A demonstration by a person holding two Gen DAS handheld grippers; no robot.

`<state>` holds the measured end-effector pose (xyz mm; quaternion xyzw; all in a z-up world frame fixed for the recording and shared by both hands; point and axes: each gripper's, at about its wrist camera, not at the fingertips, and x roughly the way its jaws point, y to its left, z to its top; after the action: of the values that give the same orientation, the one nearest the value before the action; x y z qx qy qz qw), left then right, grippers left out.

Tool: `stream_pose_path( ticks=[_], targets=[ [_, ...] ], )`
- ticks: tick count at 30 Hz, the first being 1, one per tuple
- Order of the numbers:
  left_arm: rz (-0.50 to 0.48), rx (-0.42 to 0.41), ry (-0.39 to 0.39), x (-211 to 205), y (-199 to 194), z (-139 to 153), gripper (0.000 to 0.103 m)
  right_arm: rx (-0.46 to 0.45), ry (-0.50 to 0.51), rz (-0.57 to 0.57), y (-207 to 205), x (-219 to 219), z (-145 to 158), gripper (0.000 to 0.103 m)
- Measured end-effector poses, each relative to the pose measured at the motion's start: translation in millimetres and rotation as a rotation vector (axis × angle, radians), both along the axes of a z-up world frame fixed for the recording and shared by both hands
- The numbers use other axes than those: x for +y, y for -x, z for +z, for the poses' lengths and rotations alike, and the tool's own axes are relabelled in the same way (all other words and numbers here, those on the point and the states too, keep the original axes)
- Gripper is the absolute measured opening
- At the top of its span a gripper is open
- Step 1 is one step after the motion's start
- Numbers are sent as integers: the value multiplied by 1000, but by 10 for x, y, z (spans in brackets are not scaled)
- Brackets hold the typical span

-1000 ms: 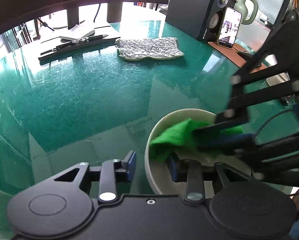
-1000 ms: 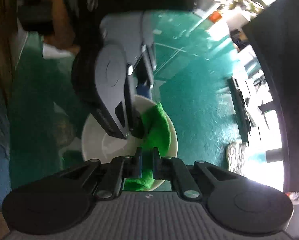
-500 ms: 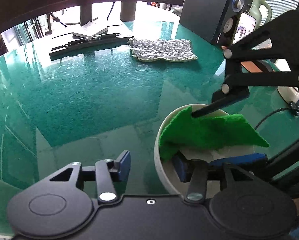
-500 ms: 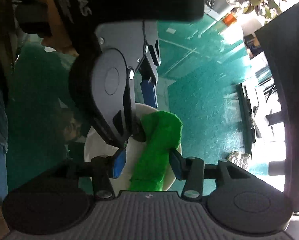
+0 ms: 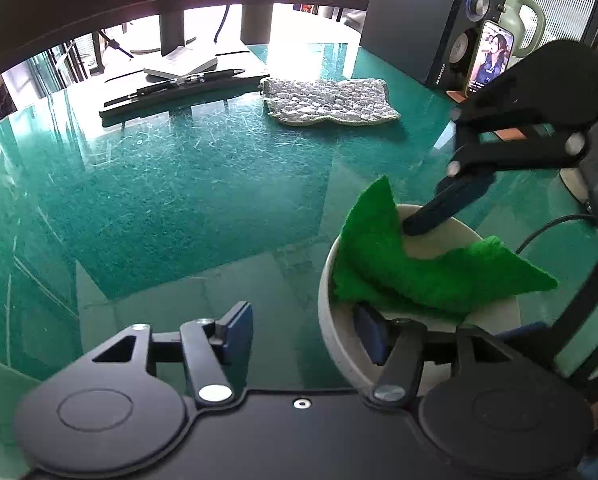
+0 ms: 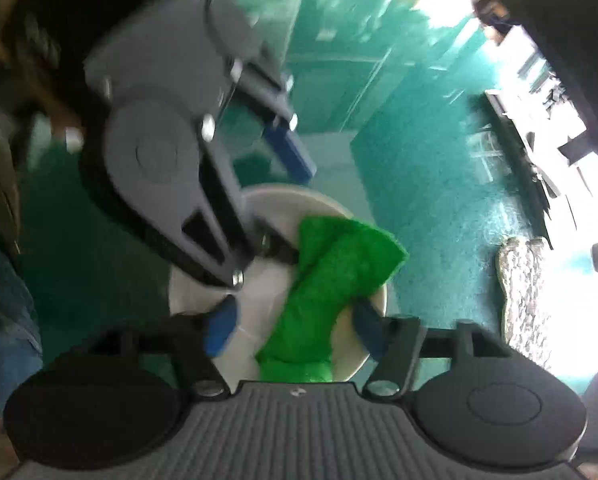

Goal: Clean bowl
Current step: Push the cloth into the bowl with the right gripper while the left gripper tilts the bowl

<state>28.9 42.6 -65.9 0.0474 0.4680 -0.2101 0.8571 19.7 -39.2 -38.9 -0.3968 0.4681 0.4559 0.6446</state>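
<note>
A white bowl [image 5: 341, 340] [image 6: 271, 284] stands on the green glass table. A bright green cloth [image 5: 383, 264] [image 6: 331, 280] lies loose in it and hangs over the rim. My left gripper [image 5: 305, 334] is open, its jaws astride the bowl's near wall, one fingertip [image 5: 369, 330] inside and one outside. My right gripper [image 6: 293, 330] is open above the bowl, its jaws standing either side of the cloth without pinching it. In the left wrist view one right finger [image 5: 443, 210] points into the bowl.
A grey textured mat [image 5: 329, 100] [image 6: 525, 292] lies further back on the table. A dark tray with pens [image 5: 179, 88], a black speaker [image 5: 423, 20], a phone on a stand [image 5: 489, 58] and a kettle stand along the far edge.
My right gripper opened and let go of the green cloth, then lifted back; the cloth now lies spread over the bowl's rim. My left gripper stayed open at the bowl's wall.
</note>
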Motion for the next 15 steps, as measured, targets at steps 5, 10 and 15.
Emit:
stream_pose_path(
  ticks=[5, 10, 15],
  targets=[
    [-8, -3, -2, -10, -13, -3, 59, -5, 14, -29, -23, 39, -175, 19],
    [-9, -5, -5, -17, -22, -8, 59, 23, 23, -75, -219, 108, -530, 19],
    [2, -19, -16, -27, -24, -15, 63, 63, 40, -128, -268, 182, -670, 17]
  ],
)
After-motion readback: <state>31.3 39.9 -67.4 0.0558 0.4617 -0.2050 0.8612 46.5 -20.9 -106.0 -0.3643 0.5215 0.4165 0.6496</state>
